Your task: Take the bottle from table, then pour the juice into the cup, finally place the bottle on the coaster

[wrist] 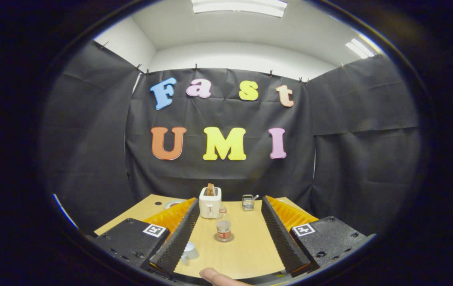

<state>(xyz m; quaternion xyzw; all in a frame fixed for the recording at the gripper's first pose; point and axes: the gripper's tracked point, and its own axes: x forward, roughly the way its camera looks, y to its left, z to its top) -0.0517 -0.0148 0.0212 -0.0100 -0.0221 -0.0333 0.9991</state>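
While hovering level low in the frame, gripper (pixel 226 228) fingers spreading wide, pinching nothing; sitting between them: one bottle (pixel 223 227) on one coaster (pixel 224 238), one cup (pixel 189 252) lower left.

Bottle upright on coaster, cup close to the left finger.

Clear bottle (pixel 223 227) with a red-brown label band, standing upright on a round grey coaster (pixel 224 238) on the light wooden table (pixel 250 246), out ahead in the gap between the two fingers. Touching the coaster, set on its middle. Level of liquid inside too small to tell. Pale cup (pixel 189 252) with a handle, resting on the table nearer than the bottle, just beside the inner face of the left finger and partly hidden by it. Cup's contents not visible. Bottle and cup apart from each other, neither touched by the fingers.
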